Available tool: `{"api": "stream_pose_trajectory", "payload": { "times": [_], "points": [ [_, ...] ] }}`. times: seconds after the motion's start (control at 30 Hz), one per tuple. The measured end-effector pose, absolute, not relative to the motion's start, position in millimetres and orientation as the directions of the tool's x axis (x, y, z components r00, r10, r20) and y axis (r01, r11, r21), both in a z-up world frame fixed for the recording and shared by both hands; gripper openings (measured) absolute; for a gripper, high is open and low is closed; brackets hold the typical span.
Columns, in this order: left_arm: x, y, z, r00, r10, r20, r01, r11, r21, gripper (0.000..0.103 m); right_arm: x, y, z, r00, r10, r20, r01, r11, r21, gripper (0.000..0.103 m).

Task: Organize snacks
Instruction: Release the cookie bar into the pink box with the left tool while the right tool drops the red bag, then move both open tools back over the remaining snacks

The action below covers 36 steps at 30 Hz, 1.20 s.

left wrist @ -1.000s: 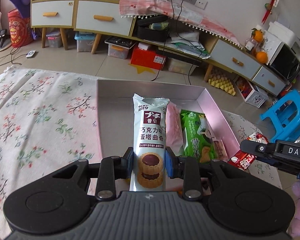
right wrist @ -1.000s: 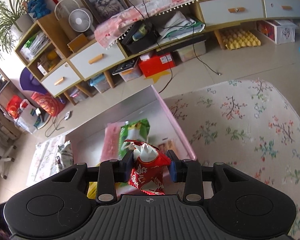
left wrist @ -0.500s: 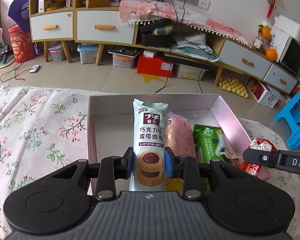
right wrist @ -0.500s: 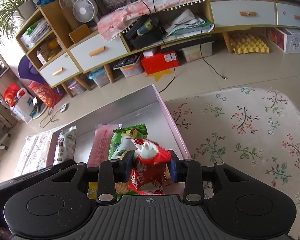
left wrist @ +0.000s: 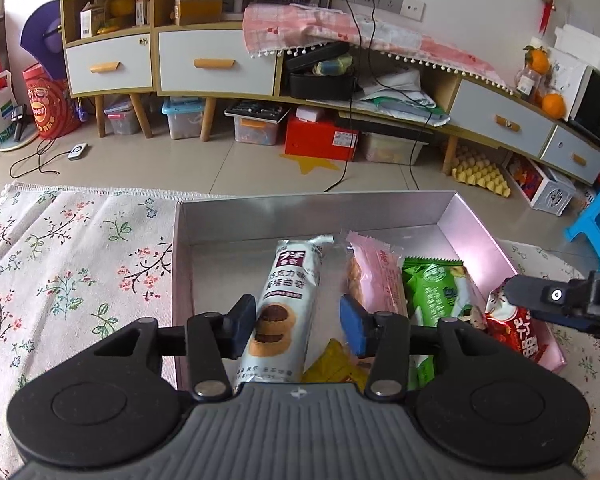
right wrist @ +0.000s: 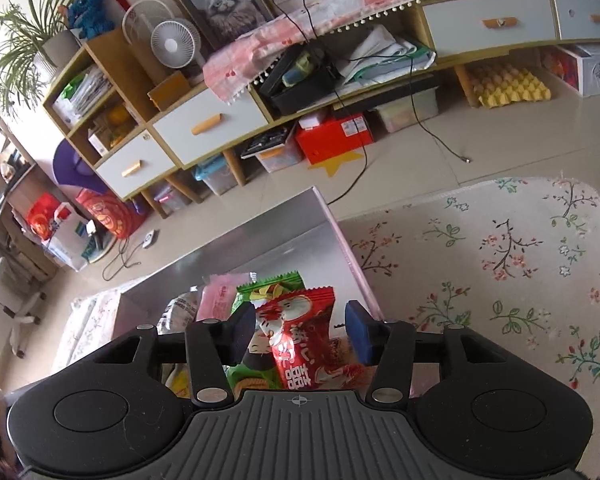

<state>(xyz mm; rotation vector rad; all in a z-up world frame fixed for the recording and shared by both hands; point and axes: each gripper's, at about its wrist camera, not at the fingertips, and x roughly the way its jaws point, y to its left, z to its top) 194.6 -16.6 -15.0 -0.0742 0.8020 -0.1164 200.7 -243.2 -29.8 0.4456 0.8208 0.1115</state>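
A tray (left wrist: 476, 236) is sitting on a flowered cloth (left wrist: 72, 264), which is spreading out at its 9 o'clock and 3 o'clock. Inside the tray, four packets are lying side by side: a biscuit packet (left wrist: 284, 308) toward 9 o'clock, a wafer packet (left wrist: 374, 280) just beside it, a cracker packet (left wrist: 436, 292) next, and a chilli snack packet (left wrist: 520, 332) at 3 o'clock against the wall. A cabinet (left wrist: 216, 60) is standing on the floor at 12 o'clock, well apart
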Motion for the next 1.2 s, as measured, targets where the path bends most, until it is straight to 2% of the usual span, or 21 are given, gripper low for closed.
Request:
{"api": "stream_pose_trajectory", "payload": {
  "times": [0.3,0.43,0.7,0.87,1.0,1.2],
  "points": [
    [190.9,-14.0,-11.4,0.677,-0.134,-0.724,0.079,0.991,-0.109,0.054,196.2,-244.5,-20.7,0.681,0.261,-0.685,0.086,0.9,0.428,0.054],
    [180.8,-13.4,-5.5,0.685,-0.129,-0.717,0.074,0.991,-0.108,0.063,189.9,-240.9,-11.9,0.677,0.259,-0.689,0.079,0.905,0.418,0.059],
    [160.9,-14.7,7.9,0.684,-0.135,-0.717,0.091,0.991,-0.099,0.074,167.6,-229.4,8.9,0.671,0.251,-0.697,0.053,0.922,0.383,0.066],
    [146.4,-13.7,15.3,0.676,-0.148,-0.722,0.113,0.989,-0.097,0.086,149.4,-224.0,21.0,0.671,0.244,-0.701,0.038,0.932,0.361,0.067],
    [133.2,-11.4,17.6,0.669,-0.151,-0.728,0.123,0.988,-0.092,0.093,134.1,-221.7,28.7,0.67,0.233,-0.704,0.036,0.938,0.345,0.077],
    [115.4,-4.7,19.3,0.642,-0.148,-0.752,0.116,0.989,-0.096,0.097,105.6,-221.3,38.0,0.662,0.224,-0.715,0.022,0.948,0.318,0.082]
  ]
}}
